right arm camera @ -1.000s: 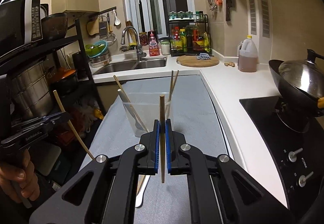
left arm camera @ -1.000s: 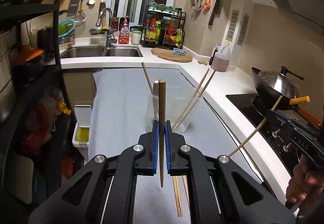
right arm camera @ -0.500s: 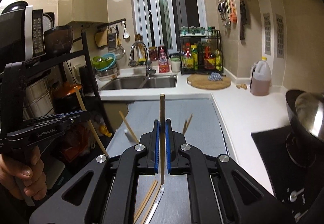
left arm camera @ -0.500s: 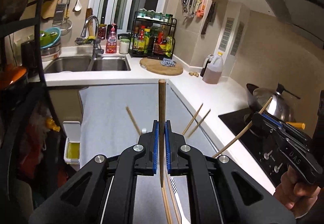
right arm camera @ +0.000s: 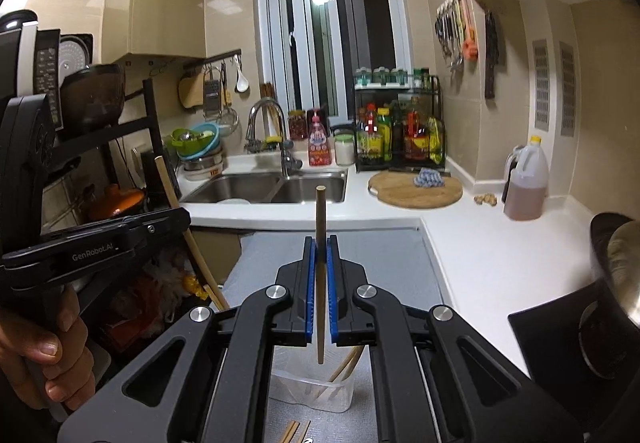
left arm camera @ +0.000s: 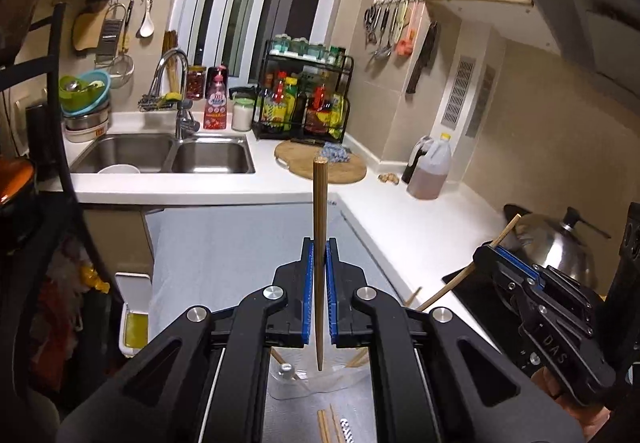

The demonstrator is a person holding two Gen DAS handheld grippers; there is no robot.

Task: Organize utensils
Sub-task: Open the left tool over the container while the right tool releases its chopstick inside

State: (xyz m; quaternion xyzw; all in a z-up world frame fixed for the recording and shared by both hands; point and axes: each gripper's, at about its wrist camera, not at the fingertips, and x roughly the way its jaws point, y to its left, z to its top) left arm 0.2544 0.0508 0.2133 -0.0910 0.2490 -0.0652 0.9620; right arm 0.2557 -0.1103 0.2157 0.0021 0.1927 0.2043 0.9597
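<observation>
The grey-matted surface (left arm camera: 240,243) runs away toward the sink (left arm camera: 168,159), bounded on its right by the white counter (left arm camera: 408,227) and dropping off on its left beside a black rack (right arm camera: 132,131); the far stretch of mat lies open, while the near end carries the utensils. The left gripper (left arm camera: 319,263) has its blue-padded jaws closed on a dark wooden chopstick (left arm camera: 319,243), held upright with its blunt end up and its tapered tip hanging just above a clear plastic cup (left arm camera: 320,379). The right gripper (right arm camera: 320,263) likewise has its jaws pressed tight on a second wooden chopstick (right arm camera: 320,271), upright, its lower end above the same cup (right arm camera: 316,391). Several pale chopsticks (right arm camera: 344,367) lean inside the cup against its right wall, and what looks like a spoon handle shows at its left in the left wrist view. Loose chopsticks (right arm camera: 294,431) lie flat on the mat just in front of the cup. To the right stand a wok (left arm camera: 560,247) on the black cooktop (right arm camera: 548,343), an oil jug (right arm camera: 524,187) and a round cutting board (right arm camera: 416,191); a spice rack (right arm camera: 400,131) sits beyond. Each gripper shows in the other's view, close on either side of the cup.
</observation>
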